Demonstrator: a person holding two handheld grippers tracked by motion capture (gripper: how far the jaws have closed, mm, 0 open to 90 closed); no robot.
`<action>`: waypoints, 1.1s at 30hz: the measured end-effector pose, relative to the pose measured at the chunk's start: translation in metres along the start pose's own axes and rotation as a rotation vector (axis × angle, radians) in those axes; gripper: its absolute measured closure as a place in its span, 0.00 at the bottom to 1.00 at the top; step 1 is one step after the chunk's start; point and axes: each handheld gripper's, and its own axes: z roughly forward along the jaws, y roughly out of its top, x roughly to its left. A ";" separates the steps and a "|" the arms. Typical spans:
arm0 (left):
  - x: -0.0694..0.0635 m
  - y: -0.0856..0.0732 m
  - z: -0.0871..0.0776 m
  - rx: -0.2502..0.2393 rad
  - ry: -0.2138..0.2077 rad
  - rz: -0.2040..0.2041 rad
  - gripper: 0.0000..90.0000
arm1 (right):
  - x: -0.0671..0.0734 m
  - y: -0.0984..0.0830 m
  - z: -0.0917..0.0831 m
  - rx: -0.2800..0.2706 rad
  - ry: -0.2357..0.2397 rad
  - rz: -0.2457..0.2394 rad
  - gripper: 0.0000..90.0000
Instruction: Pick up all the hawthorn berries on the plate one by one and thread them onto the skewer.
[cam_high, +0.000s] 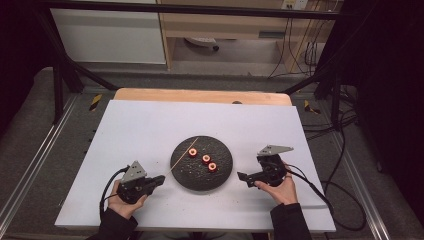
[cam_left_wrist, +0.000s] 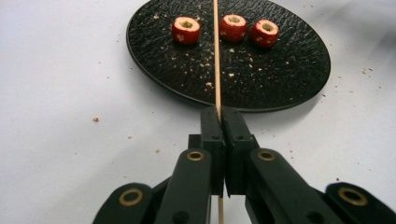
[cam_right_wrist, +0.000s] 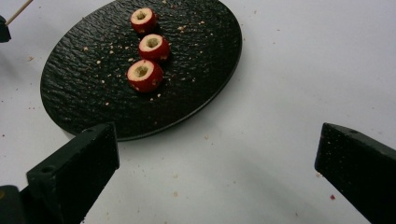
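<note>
Black jaws of the left gripper (cam_left_wrist: 219, 122) clench a thin wooden skewer (cam_left_wrist: 216, 56), which slants over the near rim of a dark textured plate (cam_high: 222, 172). Three cored red fruit pieces (cam_high: 206, 159) and scattered crumbs lie on it. Right gripper (cam_high: 243, 177), just beside the plate, stands released on the white table (cam_high: 150, 125).
</note>
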 end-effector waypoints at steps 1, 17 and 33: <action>0.000 0.000 0.000 0.002 -0.003 -0.002 0.98 | 0.002 0.004 0.002 0.012 -0.006 0.003 0.01; 0.002 -0.002 0.001 0.006 0.004 0.002 0.98 | 0.033 0.052 0.043 0.164 -0.036 -0.032 0.03; 0.003 -0.003 0.001 0.007 0.007 0.003 0.98 | 0.055 0.074 0.074 0.278 -0.034 0.015 0.20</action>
